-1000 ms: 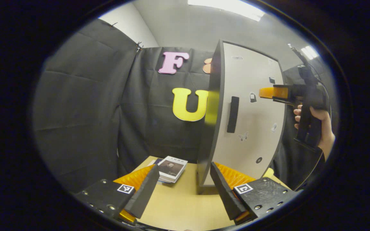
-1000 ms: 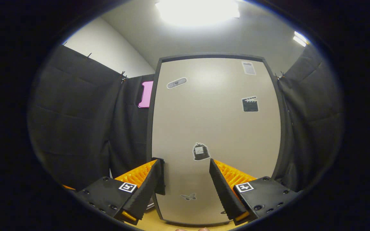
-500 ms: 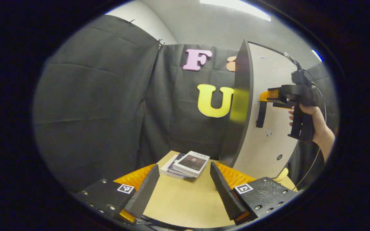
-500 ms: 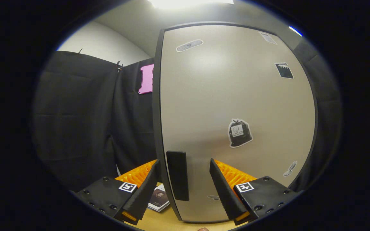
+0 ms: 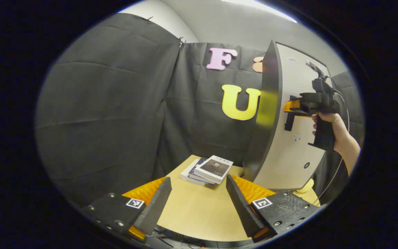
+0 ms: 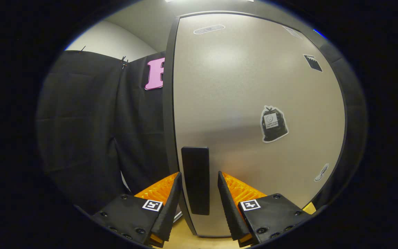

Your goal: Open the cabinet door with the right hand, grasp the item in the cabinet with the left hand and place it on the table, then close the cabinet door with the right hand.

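Currently the right tool (image 6: 195,207) sits at the cabinet door (image 6: 254,86), its two fingers straddling the dark vertical handle (image 6: 195,180). Jaws are narrowed around the handle with a gap visible on each side; can't confirm contact on either pad, so not calling it a pinch. In the left gripper view the same tool (image 5: 290,106) points horizontally into the door face at handle height, body level. A hand (image 5: 333,128) wraps the pistol grip from behind, wrist straight, forearm coming in from the lower right. A cable runs off the top of the tool.

Door is closed, flat pale panel with a dark edge frame and several small stickers (image 6: 273,123). The cabinet (image 5: 271,114) stands upright on the right part of the surface (image 5: 195,211). The item inside it is hidden behind the door.

Left tool (image 5: 197,204) is spread wide, holding nothing, hovering low over the near edge of the surface and aimed toward the back wall. A short stack of books (image 5: 209,169) lies flat on the surface, just left of the cabinet base, beyond the left tool's fingertips. Something small and yellow (image 5: 304,188) shows at the cabinet's lower right corner; can't tell what it is.
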